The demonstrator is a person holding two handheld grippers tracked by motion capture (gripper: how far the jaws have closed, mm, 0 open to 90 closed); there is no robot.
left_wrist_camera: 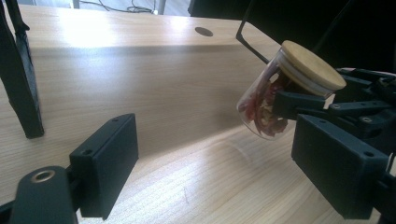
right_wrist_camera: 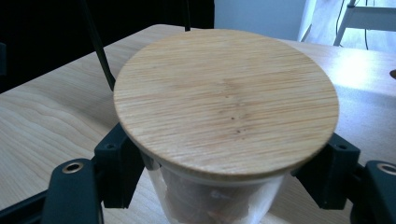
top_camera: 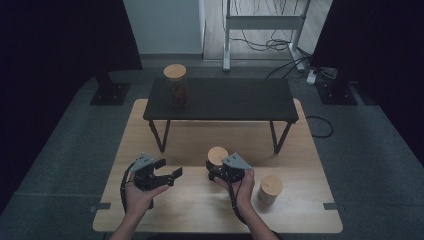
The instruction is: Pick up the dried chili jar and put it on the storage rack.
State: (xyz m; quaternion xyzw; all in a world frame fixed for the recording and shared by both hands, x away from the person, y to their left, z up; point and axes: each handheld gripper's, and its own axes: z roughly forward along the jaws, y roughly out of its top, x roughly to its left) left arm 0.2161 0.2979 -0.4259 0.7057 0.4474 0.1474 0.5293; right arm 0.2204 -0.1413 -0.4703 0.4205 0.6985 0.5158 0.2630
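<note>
We are holding a small clear glass jar with a round bamboo lid (top_camera: 217, 156) in our right claw (top_camera: 216, 172) above a light wooden desk (top_camera: 200, 205).

The right claw is clenching the jar just under its lid, and the jar, with reddish pieces inside, is hanging tilted off the desk surface near the front middle. Our left claw (top_camera: 170, 175) is resting released with nothing between its jaws, well apart to the left. A second bamboo-lidded jar (top_camera: 270, 189) is standing upright on the desk just right of our right hand (top_camera: 243, 186). A third lidded jar (top_camera: 176, 85) is standing on the left end of a low black shelf (top_camera: 240, 102) at the back.
</note>
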